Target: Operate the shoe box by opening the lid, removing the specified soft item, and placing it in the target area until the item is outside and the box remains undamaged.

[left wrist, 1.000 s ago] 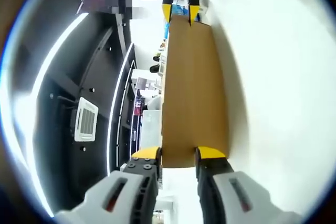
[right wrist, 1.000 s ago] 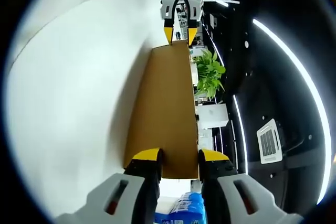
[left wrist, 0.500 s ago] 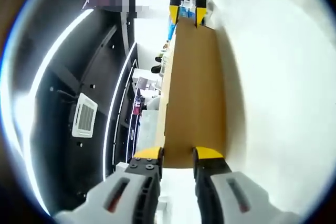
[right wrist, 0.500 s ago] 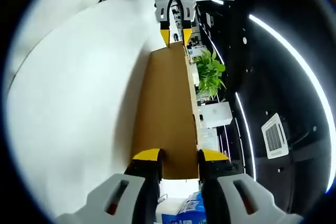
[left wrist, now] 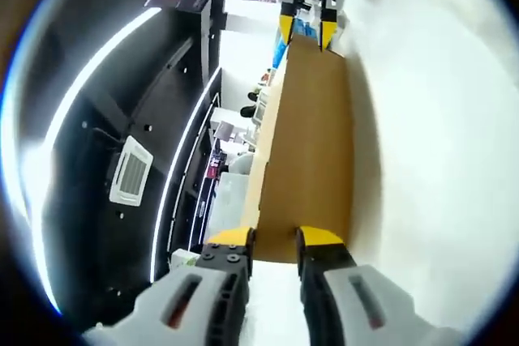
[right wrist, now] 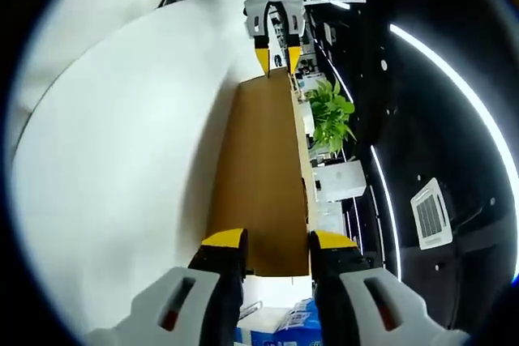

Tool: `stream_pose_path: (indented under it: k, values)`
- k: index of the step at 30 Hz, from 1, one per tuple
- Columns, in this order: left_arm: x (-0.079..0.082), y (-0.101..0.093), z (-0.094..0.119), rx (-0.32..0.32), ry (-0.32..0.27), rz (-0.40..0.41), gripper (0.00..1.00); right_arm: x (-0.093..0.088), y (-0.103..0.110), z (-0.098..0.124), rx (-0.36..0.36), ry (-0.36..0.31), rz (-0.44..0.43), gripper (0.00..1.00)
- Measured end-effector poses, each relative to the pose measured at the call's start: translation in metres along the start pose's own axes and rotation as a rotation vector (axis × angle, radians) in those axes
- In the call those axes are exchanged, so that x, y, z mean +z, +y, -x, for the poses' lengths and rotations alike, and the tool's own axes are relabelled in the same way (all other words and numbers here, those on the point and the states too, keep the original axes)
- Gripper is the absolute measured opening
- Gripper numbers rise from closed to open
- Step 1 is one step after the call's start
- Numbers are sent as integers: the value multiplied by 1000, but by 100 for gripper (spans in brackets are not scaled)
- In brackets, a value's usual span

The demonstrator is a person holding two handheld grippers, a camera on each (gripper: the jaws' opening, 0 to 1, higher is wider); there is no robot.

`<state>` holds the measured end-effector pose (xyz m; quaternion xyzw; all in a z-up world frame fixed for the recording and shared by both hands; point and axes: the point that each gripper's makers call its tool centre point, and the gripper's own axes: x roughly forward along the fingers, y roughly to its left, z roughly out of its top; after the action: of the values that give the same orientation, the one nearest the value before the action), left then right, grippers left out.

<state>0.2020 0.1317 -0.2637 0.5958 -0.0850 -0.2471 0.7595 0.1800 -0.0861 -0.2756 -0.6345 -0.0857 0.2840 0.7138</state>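
A brown cardboard shoe-box lid (left wrist: 312,143) stretches away from my left gripper (left wrist: 274,241), which is shut on its near end. The right gripper (left wrist: 306,32) holds the far end at the top of the left gripper view. In the right gripper view the same lid (right wrist: 263,168) runs up from my right gripper (right wrist: 268,242), shut on its near edge, to the left gripper (right wrist: 276,54) clamped on the far edge. A blue and white soft pack (right wrist: 288,326) peeks out below the lid, between my right fingers.
A white surface (right wrist: 122,143) lies along one side of the lid. On the other side are a dark ceiling with light strips (left wrist: 89,95), a square vent (left wrist: 130,172) and a green plant (right wrist: 331,115).
Both views have swung a little while the lid stays held at both ends. In the left gripper view the far gripper has drifted right and the lid looks more slanted.
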Motion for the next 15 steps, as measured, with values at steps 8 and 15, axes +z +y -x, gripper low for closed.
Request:
stream_pose_path:
  k: [8, 15]
  values:
    - [5, 13, 9, 43, -93, 284, 28, 16, -9, 6, 1, -99, -224, 40]
    - [2, 12, 15, -62, -143, 586, 35, 20, -27, 19, -22, -201, -591, 45]
